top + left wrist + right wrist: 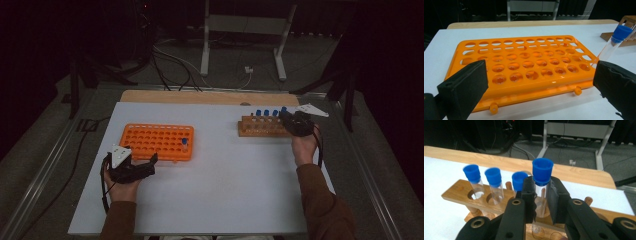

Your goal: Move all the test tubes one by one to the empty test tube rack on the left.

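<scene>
In the right gripper view we lose the lower part of the clamped tube (541, 195) behind the black pads (527, 195), so we cannot tell whether its bottom sits in the wooden rack (456, 192) or hangs clear of it. The three tubes (494, 185) to its left look blurred, and the rack's near side is cut off by the picture's bottom edge. In the left gripper view the lone tube (614, 42) in the orange rack (524, 62) disappears at its foot behind a pad (619, 85), so its hole stays unseen by us. In the high view the tubes (266, 114) are too small for us to count surely, and the right gripper (296, 123) covers the rack's end
</scene>
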`<state>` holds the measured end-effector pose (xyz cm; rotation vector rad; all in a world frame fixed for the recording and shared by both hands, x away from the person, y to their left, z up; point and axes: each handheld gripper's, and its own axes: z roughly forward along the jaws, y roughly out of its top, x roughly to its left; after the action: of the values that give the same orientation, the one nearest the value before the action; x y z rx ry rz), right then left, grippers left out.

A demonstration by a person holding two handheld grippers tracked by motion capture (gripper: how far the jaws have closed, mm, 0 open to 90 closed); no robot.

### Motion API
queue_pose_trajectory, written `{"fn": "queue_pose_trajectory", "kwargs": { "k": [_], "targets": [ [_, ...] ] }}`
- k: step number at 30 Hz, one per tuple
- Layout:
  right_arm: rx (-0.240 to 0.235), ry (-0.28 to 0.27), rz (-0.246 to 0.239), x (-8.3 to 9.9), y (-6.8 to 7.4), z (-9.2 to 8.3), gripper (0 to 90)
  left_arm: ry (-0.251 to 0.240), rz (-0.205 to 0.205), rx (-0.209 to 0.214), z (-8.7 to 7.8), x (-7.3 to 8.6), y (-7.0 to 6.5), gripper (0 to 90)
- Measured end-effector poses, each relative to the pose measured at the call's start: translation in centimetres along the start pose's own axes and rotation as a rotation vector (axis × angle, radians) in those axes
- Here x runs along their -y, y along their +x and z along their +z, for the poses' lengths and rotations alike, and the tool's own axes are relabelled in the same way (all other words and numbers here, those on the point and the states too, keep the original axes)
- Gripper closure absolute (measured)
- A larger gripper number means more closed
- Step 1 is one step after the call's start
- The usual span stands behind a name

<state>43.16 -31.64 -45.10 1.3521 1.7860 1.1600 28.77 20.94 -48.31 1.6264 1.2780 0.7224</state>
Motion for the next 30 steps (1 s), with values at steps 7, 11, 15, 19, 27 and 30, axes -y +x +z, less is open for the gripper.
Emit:
{"fn": "queue_pose_trajectory", "kwargs": {
  "k": [7,11,15,19,27,30],
  "targets": [
    [0.010,-0.043,0.000,-0.9,-0.2,-1.3,77.0,0.003,0.002,0.003,0.1,0.0,-0.1,0.7],
    [0.012,-0.075,-0.001,-1.5,-0.4,-2.2,77.0,0.005,0.004,0.004,0.1,0.1,-0.1,0.7],
    [0.011,-0.105,-0.010,-2.5,-0.4,-3.2,77.0,0.004,0.005,0.008,0.1,0.1,-0.2,0.7],
    [-0.013,-0.118,-0.040,-3.2,0.1,-4.0,77.0,0.003,0.004,0.011,0.1,0.1,-0.3,0.7],
    [-0.089,-0.121,-0.034,-2.8,1.3,-4.5,76.9,-0.005,0.018,0.026,0.0,0.0,-0.6,0.7],
    [-0.122,-0.117,-0.026,-2.4,1.9,-4.5,76.9,-0.007,0.023,0.028,0.0,-0.1,-0.7,0.7]
  ]
}}
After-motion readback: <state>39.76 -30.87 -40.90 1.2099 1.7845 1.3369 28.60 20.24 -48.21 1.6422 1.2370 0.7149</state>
